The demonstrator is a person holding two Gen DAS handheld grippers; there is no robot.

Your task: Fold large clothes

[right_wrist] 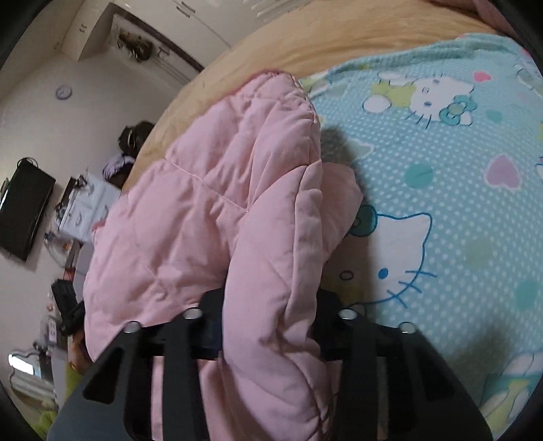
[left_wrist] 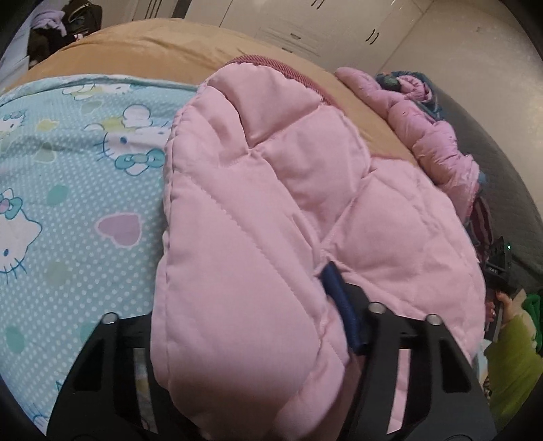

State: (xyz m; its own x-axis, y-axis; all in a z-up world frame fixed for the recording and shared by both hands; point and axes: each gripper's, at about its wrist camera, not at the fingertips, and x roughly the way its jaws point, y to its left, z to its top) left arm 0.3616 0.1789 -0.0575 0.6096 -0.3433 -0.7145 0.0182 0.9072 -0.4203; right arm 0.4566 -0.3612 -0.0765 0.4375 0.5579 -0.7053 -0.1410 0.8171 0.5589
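A pink quilted jacket (left_wrist: 271,190) hangs in front of me above the bed; it also shows in the right wrist view (right_wrist: 217,217). My left gripper (left_wrist: 271,325) is shut on a thick fold of the pink jacket, whose padding bulges over the black fingers; a blue pad (left_wrist: 339,298) shows on the right finger. My right gripper (right_wrist: 268,315) is shut on another fold of the same jacket, which drapes between its black fingers and hides their tips.
A blue cartoon-cat sheet (left_wrist: 68,190) lies over a tan blanket (left_wrist: 142,47) on the bed. More pink and dark clothes (left_wrist: 431,129) are piled at the bed's right side. White cupboards (left_wrist: 305,23) stand behind. A wall television (right_wrist: 23,210) hangs at the left.
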